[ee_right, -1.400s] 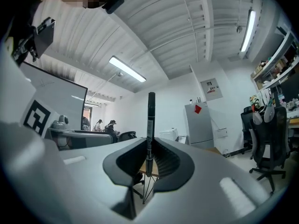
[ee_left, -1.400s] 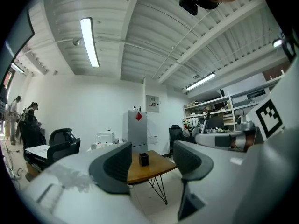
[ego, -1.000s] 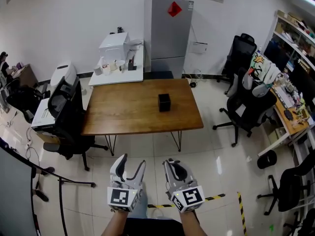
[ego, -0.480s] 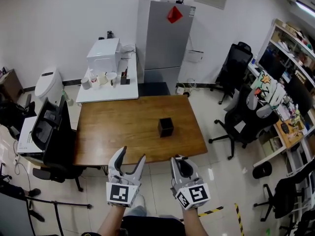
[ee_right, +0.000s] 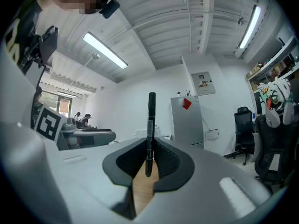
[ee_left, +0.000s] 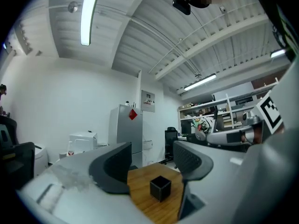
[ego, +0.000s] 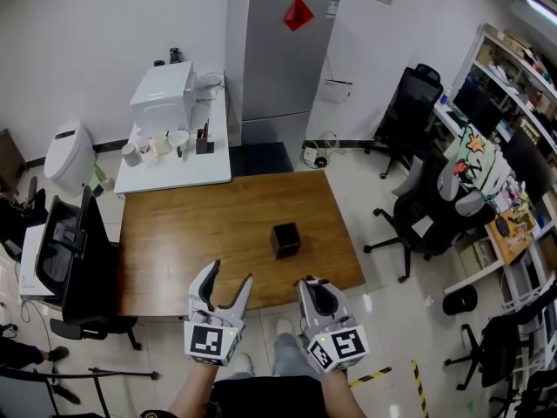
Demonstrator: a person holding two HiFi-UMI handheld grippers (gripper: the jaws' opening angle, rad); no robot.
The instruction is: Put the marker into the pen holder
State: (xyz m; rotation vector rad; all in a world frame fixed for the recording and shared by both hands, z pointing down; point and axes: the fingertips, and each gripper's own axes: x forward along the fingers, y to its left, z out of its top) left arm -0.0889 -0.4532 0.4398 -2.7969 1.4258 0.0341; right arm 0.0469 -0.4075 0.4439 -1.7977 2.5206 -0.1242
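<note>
1. The left gripper (ego: 227, 278) hung at 6 o'clock from the table (ego: 191, 233), off its near edge. Its jaws stood wide apart with nothing between them.
2. In the left gripper view, the gap between those jaws framed the holder (ee_left: 160, 188) on the wooden top, well ahead of the jaws.
3. The right gripper (ego: 314, 288) hung just beside the left one, at its 3 o'clock, and was also short of the table edge.
4. Its jaws were closed tight on the marker (ee_right: 150, 125), a thin black pen. In the right gripper view the marker stood upright between the pads, with most of its length rising past the jaw tips toward 12 o'clock.
5. From the head view, the marker itself was too small to pick out between the jaws.
6. The holder, a small black open-topped cube, sat on the table at about 3 o'clock from its centre. It lay at 12 o'clock from the two grippers and well apart from both.
7. A grey fridge (ego: 277, 59) stood against the wall at 12 o'clock from the table.
8. A black chair (ego: 74, 264) stood at the table's 9 o'clock side.
9. More black chairs (ego: 426, 207) stood at the table's 3 o'clock side.
</note>
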